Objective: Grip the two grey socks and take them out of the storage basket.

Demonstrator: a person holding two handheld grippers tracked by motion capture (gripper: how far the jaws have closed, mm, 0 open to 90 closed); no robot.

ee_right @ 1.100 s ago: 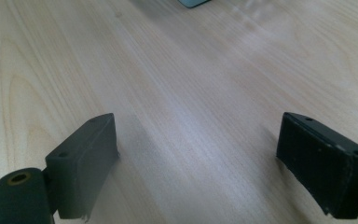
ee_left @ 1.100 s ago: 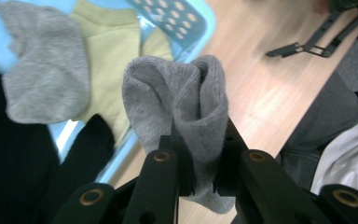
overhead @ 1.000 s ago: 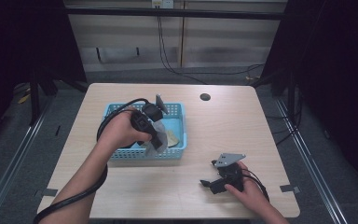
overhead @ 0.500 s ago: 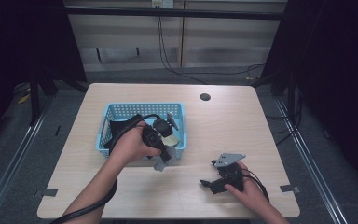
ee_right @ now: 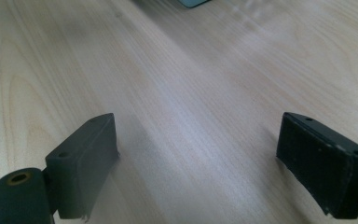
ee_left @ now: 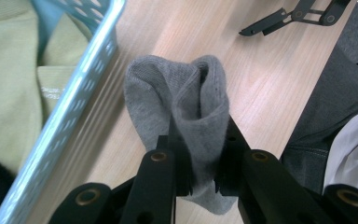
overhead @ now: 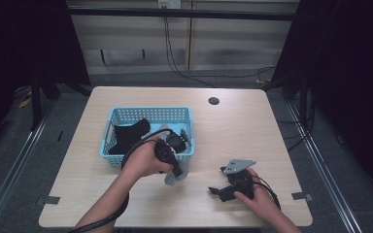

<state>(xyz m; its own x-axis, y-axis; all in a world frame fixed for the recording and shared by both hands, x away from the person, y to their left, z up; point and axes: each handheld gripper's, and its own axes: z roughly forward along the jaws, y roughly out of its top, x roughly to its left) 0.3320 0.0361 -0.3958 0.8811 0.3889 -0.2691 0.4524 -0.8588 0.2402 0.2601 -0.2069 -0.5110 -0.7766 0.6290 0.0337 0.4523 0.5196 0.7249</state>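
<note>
A lab-like recording bay is showing: a bare wooden table (overhead: 252, 131) standing between black curtains (overhead: 349, 73), cables (overhead: 175, 53) trailing behind.

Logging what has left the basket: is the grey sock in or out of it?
Out. The grey sock hangs pinched in the left gripper over bare table, beside the basket's outer wall.

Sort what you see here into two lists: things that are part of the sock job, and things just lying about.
Part of the job:
grey sock, clamped in the left gripper
blue basket holding a black garment and a yellow-green garment
right gripper, open, over bare table

Lying about:
cables on the floor
</note>
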